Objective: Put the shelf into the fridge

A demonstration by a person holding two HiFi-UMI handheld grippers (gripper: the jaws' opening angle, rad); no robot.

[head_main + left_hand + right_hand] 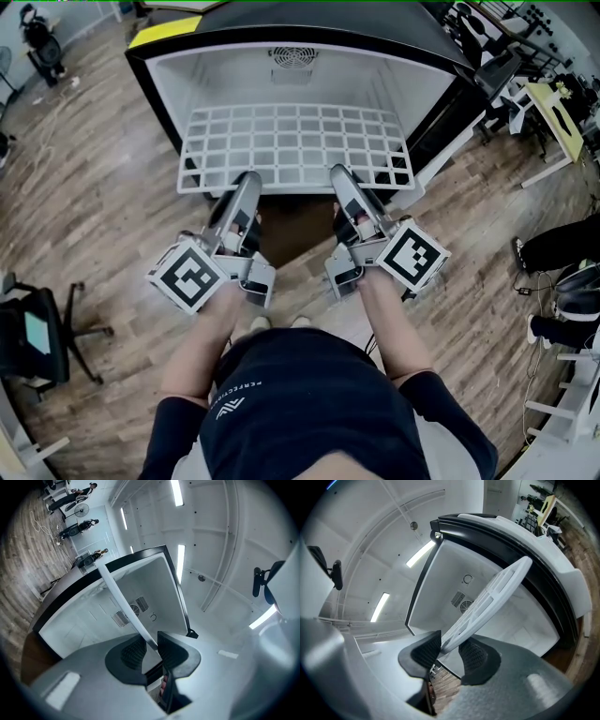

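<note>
A white grid shelf (295,145) hangs level in front of the open fridge (150,58), a black cabinet with a white inside. Its far part reaches into the opening. My left gripper (246,178) is shut on the shelf's near edge at the left. My right gripper (342,173) is shut on the same edge at the right. In the left gripper view the shelf (119,599) runs edge-on as a white bar into the left gripper (150,651), with the fridge (154,588) behind. In the right gripper view the shelf (492,597) slants up from the right gripper (450,651) toward the fridge (454,569).
A round fan vent (292,56) sits in the fridge's back wall. The fridge's black door (450,117) stands open at the right. An office chair (37,328) is at the left, a desk (553,112) and a person's legs (562,244) at the right, all on wooden floor.
</note>
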